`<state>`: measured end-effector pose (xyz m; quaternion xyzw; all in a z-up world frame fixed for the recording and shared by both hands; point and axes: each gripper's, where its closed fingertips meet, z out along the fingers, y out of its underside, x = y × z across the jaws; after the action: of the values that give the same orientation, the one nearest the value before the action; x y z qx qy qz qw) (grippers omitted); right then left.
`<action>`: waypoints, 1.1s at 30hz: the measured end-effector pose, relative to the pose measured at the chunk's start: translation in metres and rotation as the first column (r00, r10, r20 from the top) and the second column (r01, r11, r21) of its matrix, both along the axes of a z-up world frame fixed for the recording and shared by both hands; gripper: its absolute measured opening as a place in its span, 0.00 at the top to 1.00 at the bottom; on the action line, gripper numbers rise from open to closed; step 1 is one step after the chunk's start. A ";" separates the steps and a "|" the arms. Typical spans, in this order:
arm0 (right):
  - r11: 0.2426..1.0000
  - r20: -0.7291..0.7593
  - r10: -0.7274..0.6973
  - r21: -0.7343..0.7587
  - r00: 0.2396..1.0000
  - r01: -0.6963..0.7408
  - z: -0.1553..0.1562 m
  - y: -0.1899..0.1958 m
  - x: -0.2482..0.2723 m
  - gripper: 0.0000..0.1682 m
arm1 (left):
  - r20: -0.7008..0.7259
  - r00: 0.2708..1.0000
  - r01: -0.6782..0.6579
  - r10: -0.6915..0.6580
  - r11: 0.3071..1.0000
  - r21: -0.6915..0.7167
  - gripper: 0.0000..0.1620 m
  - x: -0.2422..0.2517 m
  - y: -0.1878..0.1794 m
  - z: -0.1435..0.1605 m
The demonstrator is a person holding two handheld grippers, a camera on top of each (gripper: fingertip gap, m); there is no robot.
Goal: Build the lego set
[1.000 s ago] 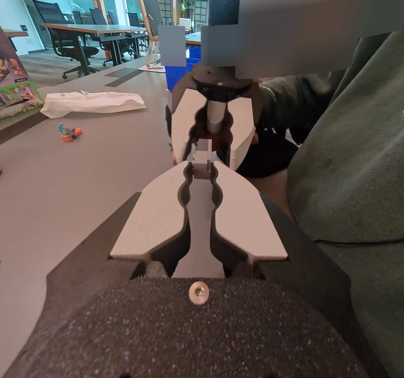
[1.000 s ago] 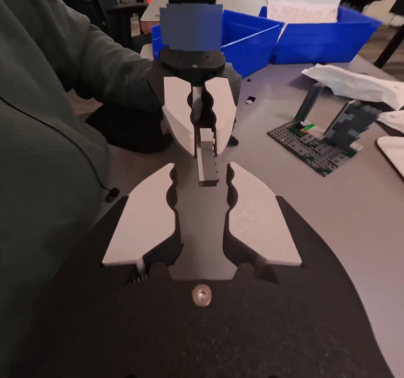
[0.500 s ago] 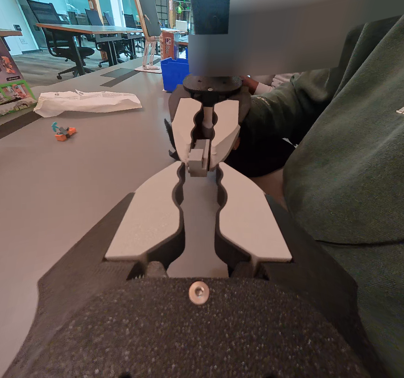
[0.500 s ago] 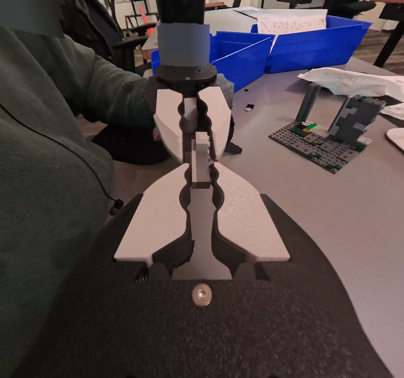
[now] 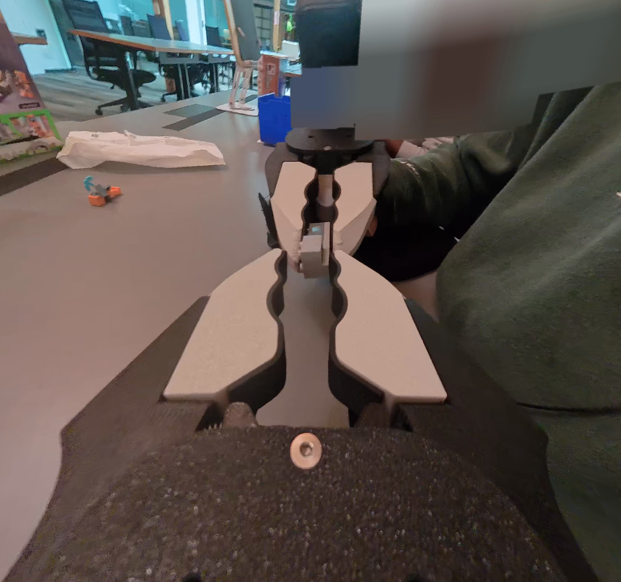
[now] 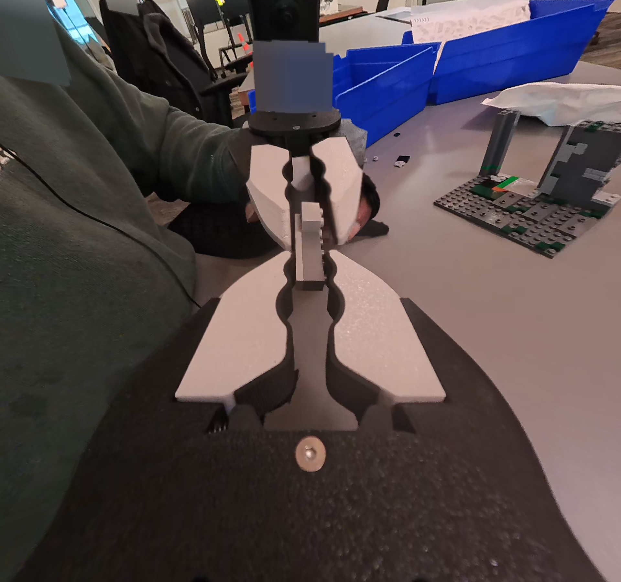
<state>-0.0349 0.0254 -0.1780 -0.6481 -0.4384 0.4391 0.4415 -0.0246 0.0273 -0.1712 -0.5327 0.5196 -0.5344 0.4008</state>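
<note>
right gripper (image 6: 311,263) pinching grey lego piece (image 6: 309,249) in air above counter (image 6: 453,313); left gripper (image 5: 309,259) spread beside it. keep piece level, carry toward baseplate build (image 6: 537,202), align studs first.

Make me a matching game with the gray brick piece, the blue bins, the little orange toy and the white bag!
Things:
1. gray brick piece
2. blue bins
3. little orange toy
4. white bag

Where:
A. lying flat on the table, in front of a colourful box
B. held up in the air between the two grippers
C. alone on the bare table, near the bag
D. at the far edge of the table, paper inside

Pairs: 1-B, 2-D, 3-C, 4-A
</note>
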 end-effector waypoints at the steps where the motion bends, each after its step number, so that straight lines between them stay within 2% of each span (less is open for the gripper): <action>1: 1.000 0.011 -0.003 0.009 1.000 0.003 -0.002 0.000 0.000 0.91 | -0.021 1.000 -0.005 0.004 1.000 -0.014 0.84 0.000 0.001 -0.002; 8: 1.000 0.036 -0.024 0.021 0.999 0.023 -0.012 0.004 0.000 0.91 | -0.107 0.993 -0.054 0.052 0.998 -0.014 0.79 0.001 0.009 -0.011; 11: 0.999 0.046 -0.036 0.017 0.998 0.035 -0.015 0.007 0.000 0.91 | -0.114 0.993 -0.040 0.038 0.999 -0.010 0.89 0.001 0.004 -0.013; 16: 0.999 0.073 -0.040 0.030 0.997 0.038 -0.021 0.007 0.001 0.91 | -0.146 0.989 -0.041 0.039 0.999 -0.010 0.89 0.001 0.004 -0.019; 21: 0.999 0.050 -0.037 0.018 0.998 0.037 -0.019 0.007 0.001 0.91 | -0.143 0.989 -0.033 0.026 0.998 -0.044 0.79 0.005 0.001 -0.019; 28: 1.000 -0.015 -0.013 -0.024 1.000 0.012 -0.013 0.005 0.002 0.91 | -0.096 0.995 -0.029 0.022 0.997 -0.068 0.89 0.003 0.002 -0.013; 33: 1.000 -0.015 0.001 -0.005 1.000 -0.001 -0.012 0.002 0.002 0.91 | -0.092 0.996 -0.005 -0.001 0.998 -0.062 0.91 0.002 -0.001 -0.011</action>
<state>-0.0333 0.0277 -0.1904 -0.6458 -0.4344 0.4453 0.4427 -0.0226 0.0262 -0.1826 -0.5695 0.5199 -0.5249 0.3603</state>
